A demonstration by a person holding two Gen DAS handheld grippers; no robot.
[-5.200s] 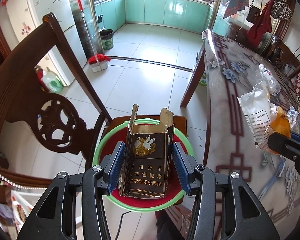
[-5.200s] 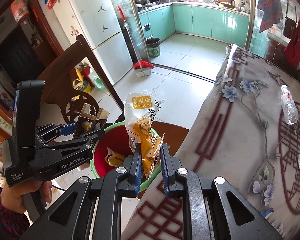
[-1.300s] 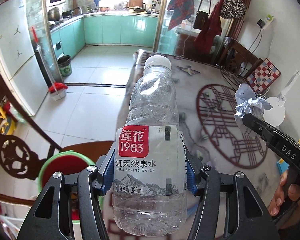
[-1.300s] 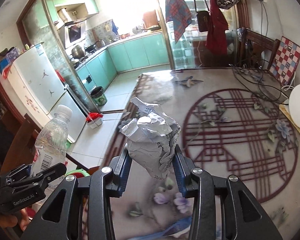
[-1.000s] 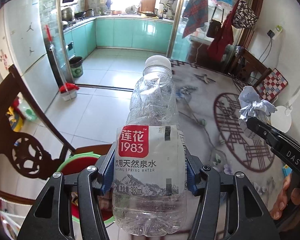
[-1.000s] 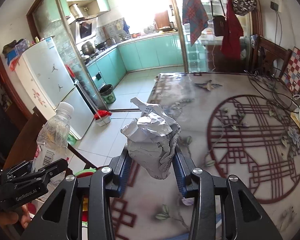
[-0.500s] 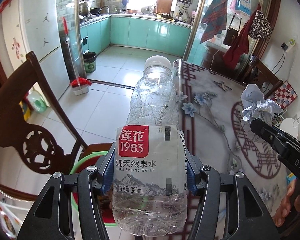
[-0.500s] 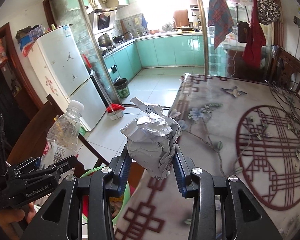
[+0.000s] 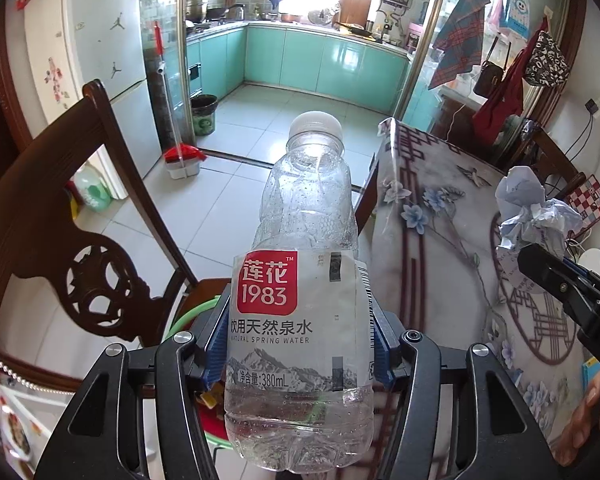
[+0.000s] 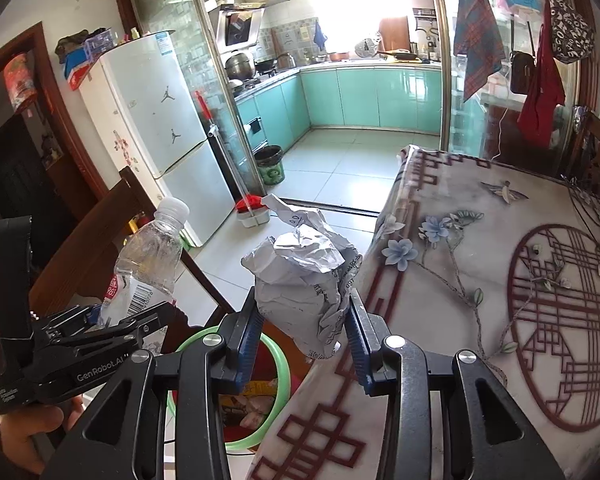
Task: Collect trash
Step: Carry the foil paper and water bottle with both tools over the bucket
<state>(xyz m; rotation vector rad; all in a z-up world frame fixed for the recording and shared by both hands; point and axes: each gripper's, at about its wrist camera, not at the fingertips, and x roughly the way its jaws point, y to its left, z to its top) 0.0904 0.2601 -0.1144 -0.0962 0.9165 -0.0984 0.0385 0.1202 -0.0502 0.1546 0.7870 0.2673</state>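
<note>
My left gripper [image 9: 300, 344] is shut on a clear plastic water bottle [image 9: 300, 300] with a red and white label and a white cap, held upright. Behind its base shows the green rim of a red trash basin [image 9: 188, 314] on a chair seat. My right gripper [image 10: 302, 340] is shut on a crumpled grey-white paper ball [image 10: 306, 284], above the table edge. Below it lies the basin [image 10: 282, 368] with wrappers inside. In the right wrist view the left gripper [image 10: 100, 332] holds the bottle [image 10: 148, 264] left of the basin. The paper ball [image 9: 536, 216] shows at right in the left wrist view.
A dark carved wooden chair [image 9: 60, 248] stands left of the basin. The table [image 10: 480, 300] with a floral, red-lattice cover fills the right. Beyond lie a tiled floor, a white fridge [image 10: 160, 136], a mop [image 9: 180, 156] and a small bin [image 10: 270, 164].
Both grippers have swung left, away from the table's middle toward the chair and basin, still gripping the bottle and the paper ball. The basin rim now sits right under both.
</note>
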